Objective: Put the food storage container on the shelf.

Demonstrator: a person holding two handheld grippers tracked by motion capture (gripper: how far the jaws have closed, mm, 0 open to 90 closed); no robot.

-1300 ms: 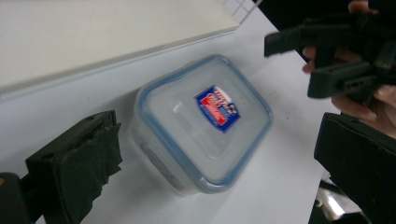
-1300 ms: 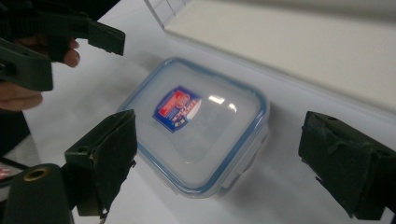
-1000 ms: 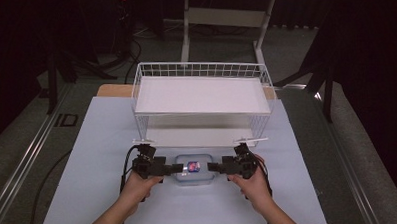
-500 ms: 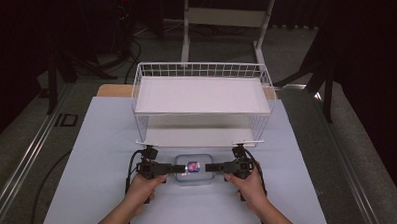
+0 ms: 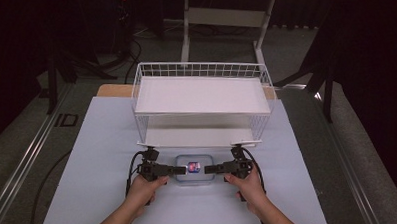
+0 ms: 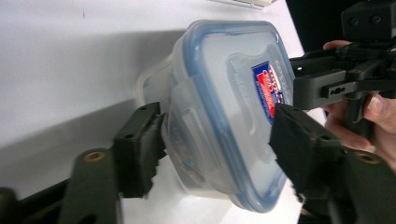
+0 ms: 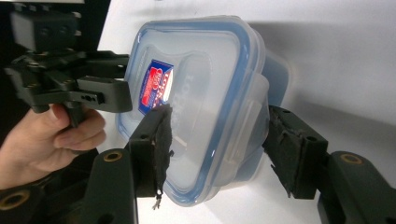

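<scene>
A clear plastic container (image 5: 192, 168) with a blue-rimmed lid and a red-and-blue label lies on the white table sheet (image 5: 98, 160), in front of the wire shelf. My left gripper (image 5: 181, 170) holds its left end. In the left gripper view the jaws (image 6: 219, 140) have just been closing; one pad presses the side latch, the other the lid of the container (image 6: 224, 84). My right gripper (image 5: 208, 169) straddles the right end. Its jaws (image 7: 222, 149) have also been closing around the container (image 7: 201, 84); one pad lies at the lid, the other stands just off the wall.
A white wire shelf rack (image 5: 201, 97) with two levels stands right behind the container. The sheet's front edge runs near the person's forearms. Dark floor, cables and stand legs surround the table.
Both hands have edged slightly inward along the container's ends. The container has stayed in place on the sheet.
</scene>
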